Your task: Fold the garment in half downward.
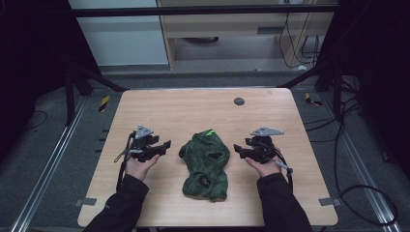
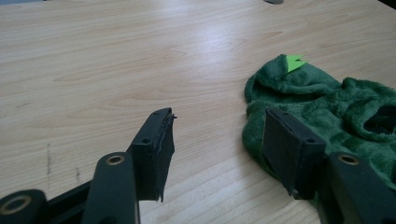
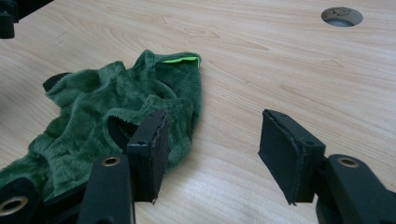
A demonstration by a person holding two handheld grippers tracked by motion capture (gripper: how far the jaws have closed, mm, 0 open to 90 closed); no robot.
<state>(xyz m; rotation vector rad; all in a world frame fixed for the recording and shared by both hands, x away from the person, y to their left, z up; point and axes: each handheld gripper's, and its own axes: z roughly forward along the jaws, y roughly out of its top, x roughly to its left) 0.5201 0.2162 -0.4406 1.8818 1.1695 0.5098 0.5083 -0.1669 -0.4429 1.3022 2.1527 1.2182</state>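
Note:
A dark green fleecy garment [image 1: 206,164] with a bright green tab [image 1: 209,132] lies crumpled in the middle of the wooden table [image 1: 193,108]. My left gripper [image 1: 167,144] hovers just left of it, jaws open and empty, pointing toward the cloth. In the left gripper view the garment [image 2: 322,100] lies behind the right-hand jaw. My right gripper [image 1: 237,148] hovers just right of the garment, open and empty as well. In the right gripper view the garment [image 3: 107,116] lies behind the left-hand jaw, with bare wood between the jaws.
A round cable hole [image 1: 239,101] sits near the table's far edge, also seen as the hole [image 3: 342,16] in the right gripper view. Black frame legs and floor cables surround the table. The person's dark sleeves [image 1: 126,203] come in from the front edge.

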